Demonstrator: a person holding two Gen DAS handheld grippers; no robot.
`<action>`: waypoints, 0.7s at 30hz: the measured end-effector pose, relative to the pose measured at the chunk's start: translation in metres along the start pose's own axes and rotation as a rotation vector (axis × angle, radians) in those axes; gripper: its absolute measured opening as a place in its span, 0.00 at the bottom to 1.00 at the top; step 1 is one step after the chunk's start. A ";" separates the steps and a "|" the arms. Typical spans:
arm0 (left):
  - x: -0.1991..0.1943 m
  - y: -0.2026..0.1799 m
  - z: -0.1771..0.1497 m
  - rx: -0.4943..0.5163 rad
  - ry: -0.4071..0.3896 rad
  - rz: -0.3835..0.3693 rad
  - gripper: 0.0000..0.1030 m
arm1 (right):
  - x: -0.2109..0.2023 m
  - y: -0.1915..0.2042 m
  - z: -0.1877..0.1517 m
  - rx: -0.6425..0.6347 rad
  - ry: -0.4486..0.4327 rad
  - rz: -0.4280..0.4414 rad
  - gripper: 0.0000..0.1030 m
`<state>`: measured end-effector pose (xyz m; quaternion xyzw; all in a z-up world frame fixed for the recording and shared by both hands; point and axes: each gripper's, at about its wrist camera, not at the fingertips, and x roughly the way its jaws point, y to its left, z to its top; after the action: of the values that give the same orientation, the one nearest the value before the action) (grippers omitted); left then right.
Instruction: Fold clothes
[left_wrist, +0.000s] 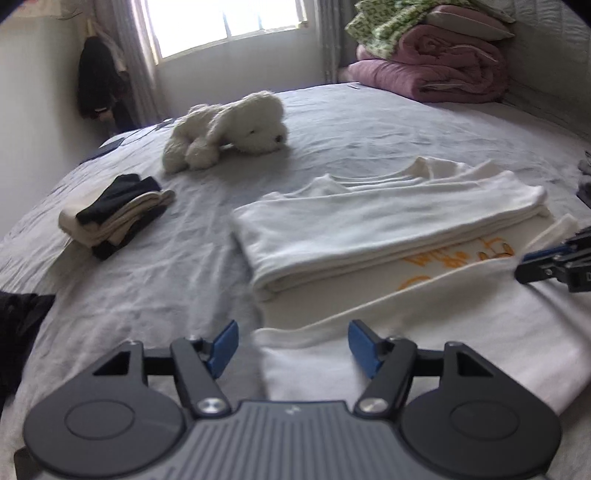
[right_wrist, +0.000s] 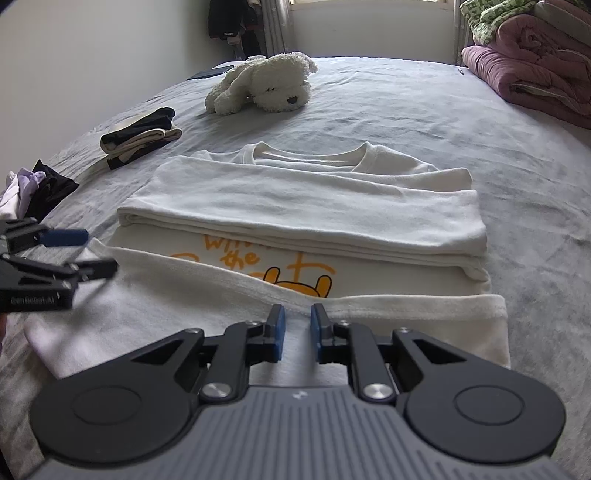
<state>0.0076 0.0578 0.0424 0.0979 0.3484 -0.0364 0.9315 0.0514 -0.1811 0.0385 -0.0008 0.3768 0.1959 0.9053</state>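
A white T-shirt (right_wrist: 295, 206) with an orange print (right_wrist: 295, 273) lies on the grey bed, partly folded: its upper half is folded down in layers and its bottom hem (right_wrist: 221, 295) is folded up toward it. It also shows in the left wrist view (left_wrist: 388, 218). My left gripper (left_wrist: 291, 345) is open and empty, over the shirt's near left corner; it also shows in the right wrist view (right_wrist: 88, 251). My right gripper (right_wrist: 297, 332) is slightly open over the near fold, holding nothing; it also shows in the left wrist view (left_wrist: 546, 264).
A white plush dog (right_wrist: 266, 83) lies mid-bed. A small stack of folded dark and cream clothes (right_wrist: 142, 136) sits at left. Loose dark and pale garments (right_wrist: 37, 188) lie at the left edge. Pink and green bedding (right_wrist: 535, 62) is piled at the back right.
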 end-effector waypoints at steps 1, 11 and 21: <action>0.004 0.002 -0.002 -0.006 0.018 0.004 0.65 | 0.000 0.000 0.000 -0.001 0.000 -0.001 0.16; 0.002 0.002 -0.001 -0.043 0.022 0.020 0.65 | -0.007 0.000 0.003 0.043 -0.033 0.020 0.23; 0.005 -0.029 0.003 0.010 0.007 -0.028 0.66 | -0.011 -0.004 0.003 0.055 -0.039 0.014 0.23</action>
<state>0.0093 0.0288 0.0365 0.0980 0.3529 -0.0506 0.9291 0.0480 -0.1885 0.0472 0.0305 0.3644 0.1920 0.9107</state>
